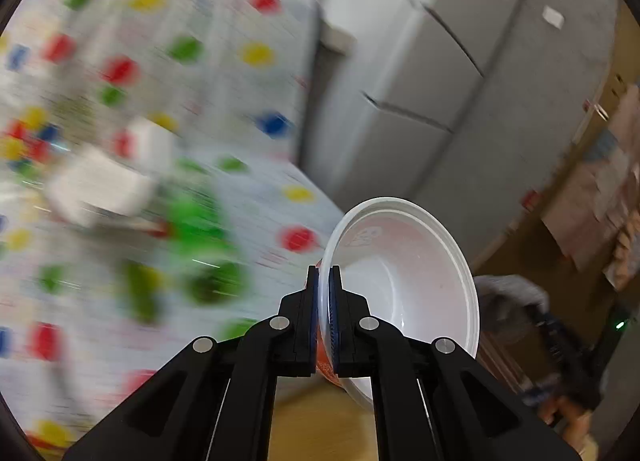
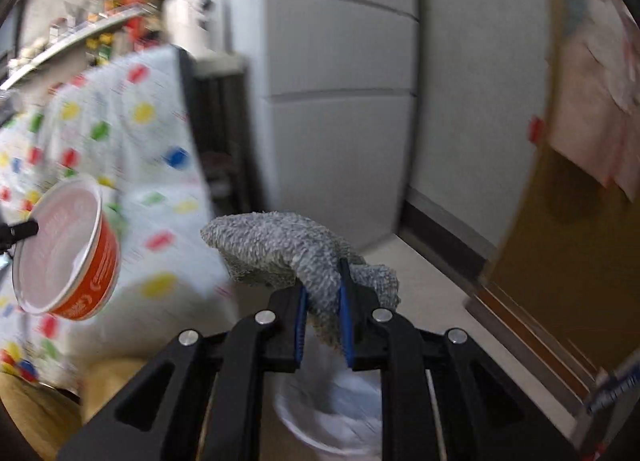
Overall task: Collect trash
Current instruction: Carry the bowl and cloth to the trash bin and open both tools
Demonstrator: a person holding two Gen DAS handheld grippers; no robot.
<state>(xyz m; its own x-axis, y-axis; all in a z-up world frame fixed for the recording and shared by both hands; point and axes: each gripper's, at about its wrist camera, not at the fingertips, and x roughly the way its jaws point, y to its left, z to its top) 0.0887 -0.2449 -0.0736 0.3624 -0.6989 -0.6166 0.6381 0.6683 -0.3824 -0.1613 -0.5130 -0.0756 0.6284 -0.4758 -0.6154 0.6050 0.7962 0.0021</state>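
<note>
**Below the right tool, the bin waits**

Beneath the right tool (image 2: 324, 297), which pinches a grey cloth (image 2: 280, 249), a lined white bin (image 2: 332, 417) stands on the floor, almost straight under the jaws. Off to its left, the left tool (image 1: 324, 289) is clamped on the rim of an empty orange noodle cup (image 2: 70, 249), held beside the spotted desk (image 1: 224, 73). Judging by this, the cloth drops first; the cup must travel rightward.

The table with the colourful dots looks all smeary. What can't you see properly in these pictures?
- Left wrist view: things on the dotted tablecloth are smeared by motion blur.
- Left wrist view: the bowl's outside is turned away.
- Right wrist view: the white bin is mostly behind the right gripper and its grey cloth.
</note>
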